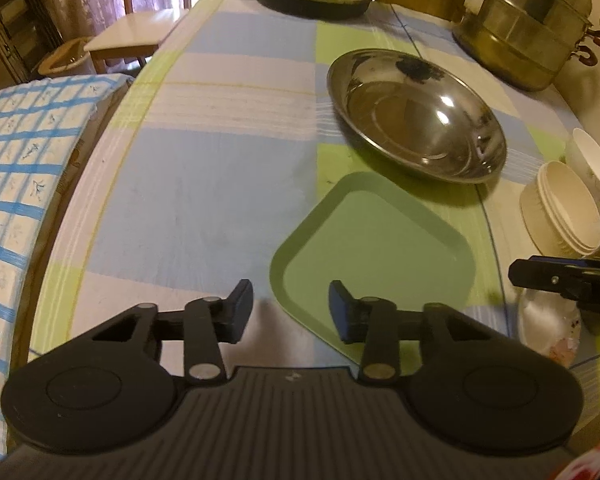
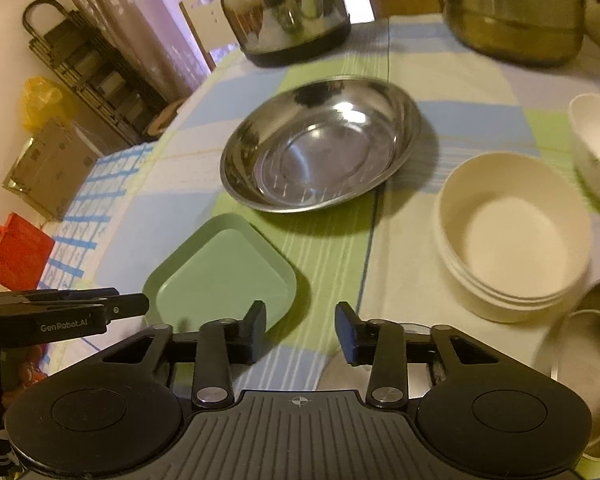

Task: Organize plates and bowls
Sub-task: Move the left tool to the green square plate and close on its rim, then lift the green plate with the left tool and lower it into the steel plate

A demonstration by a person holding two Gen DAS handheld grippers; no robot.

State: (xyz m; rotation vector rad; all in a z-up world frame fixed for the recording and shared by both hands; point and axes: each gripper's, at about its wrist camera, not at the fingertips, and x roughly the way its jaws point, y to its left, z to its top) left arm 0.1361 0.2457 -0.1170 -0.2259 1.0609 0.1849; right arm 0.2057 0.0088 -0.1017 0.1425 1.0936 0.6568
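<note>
I have both hand-held grippers low over the table [image 1: 204,184], each part spread with nothing between its pads. From the left wrist view, the left hand-held gripper [image 1: 291,312] sits at the near corner of the green tray [image 1: 374,256]; its right pad overlaps that corner, though I cannot tell if it touches. The steel plate [image 1: 418,116] lies at 1 o'clock just beyond the tray, and the stacked cream bowls [image 1: 560,208] at 3 o'clock.

From the right wrist view, the right hand-held gripper [image 2: 301,330] hangs over bare cloth between the tray at 10 o'clock and the bowls at 2 o'clock, with a white bowl [image 2: 598,148] beyond them and more steel dishes [image 2: 592,364] at 4 o'clock.

I judge the step to be taking the tray by its rim. To do it well I would slide 1 pad under the lip, the other over it, and close squarely before lifting.

Open room lies to the left, at 9 to 11 o'clock, up to the table's curved edge. The right is crowded, and the 2 grippers sit near each other, so I would keep moves short.
</note>
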